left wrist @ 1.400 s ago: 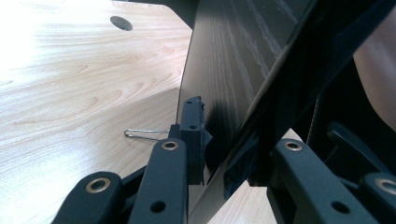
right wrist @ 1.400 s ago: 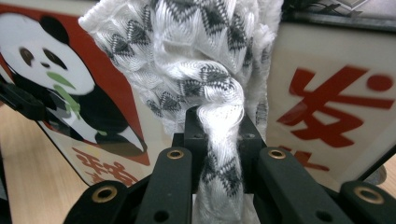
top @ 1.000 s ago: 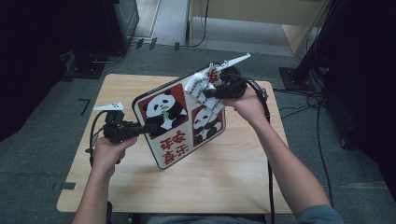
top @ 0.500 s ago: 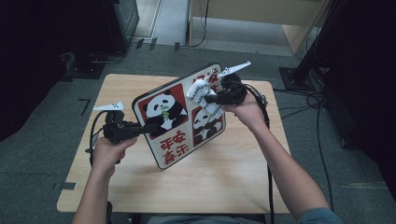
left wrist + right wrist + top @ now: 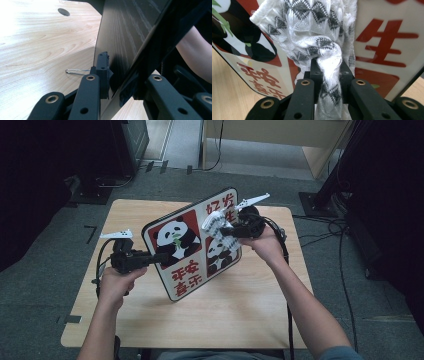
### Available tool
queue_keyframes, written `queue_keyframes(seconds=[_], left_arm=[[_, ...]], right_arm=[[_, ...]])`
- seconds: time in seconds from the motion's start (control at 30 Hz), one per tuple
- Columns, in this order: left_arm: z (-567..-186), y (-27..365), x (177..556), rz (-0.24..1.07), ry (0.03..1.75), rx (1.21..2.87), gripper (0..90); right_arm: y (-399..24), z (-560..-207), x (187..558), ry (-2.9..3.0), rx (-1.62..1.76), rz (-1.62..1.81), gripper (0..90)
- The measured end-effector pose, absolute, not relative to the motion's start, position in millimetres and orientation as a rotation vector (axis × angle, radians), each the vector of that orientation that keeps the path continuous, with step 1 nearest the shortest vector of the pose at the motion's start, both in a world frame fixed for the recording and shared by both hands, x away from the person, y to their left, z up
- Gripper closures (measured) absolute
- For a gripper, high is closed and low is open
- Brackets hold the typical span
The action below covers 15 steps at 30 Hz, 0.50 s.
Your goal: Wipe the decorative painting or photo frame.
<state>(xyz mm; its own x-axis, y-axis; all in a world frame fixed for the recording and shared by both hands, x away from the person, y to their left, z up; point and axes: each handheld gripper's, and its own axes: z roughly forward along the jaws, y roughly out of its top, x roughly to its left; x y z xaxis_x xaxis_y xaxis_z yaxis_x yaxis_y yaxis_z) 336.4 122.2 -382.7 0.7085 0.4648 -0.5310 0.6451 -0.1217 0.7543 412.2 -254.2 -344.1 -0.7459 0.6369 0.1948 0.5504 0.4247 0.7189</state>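
While left gripper (image 5: 162, 256) clamps left edge of tilted panda-printed board (image 5: 186, 262), right gripper (image 5: 224, 231), nearer its upper part, presses pinched white-grey knitted cloth (image 5: 312, 32) against printed face.

This looks like a work room or a lab, not a home. A small table with a light wooden top (image 5: 250, 320) stands alone in the middle of a floor of grey carpet tiles (image 5: 45, 295). Black cables (image 5: 320, 237) lie loose across the floor on the right. Dark stands and black boxes (image 5: 127, 142) sit around the edges in the shadows. At the back stands a piece of pale wooden furniture (image 5: 300, 140).
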Motion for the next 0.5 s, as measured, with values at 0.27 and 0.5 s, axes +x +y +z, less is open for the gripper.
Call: queue_keyframes(seconds=[0.27,0.5], left_arm=[[-382.7,122.4,336.5,-0.195,0.883,1.763,74.1],[-382.8,122.4,336.6,-0.199,0.882,1.764,74.0]], right_arm=[[-256.0,-353.8,410.4,2.568,1.087,1.231,80.8],[-257.7,-363.5,408.7,2.575,1.1,1.229,80.7]])
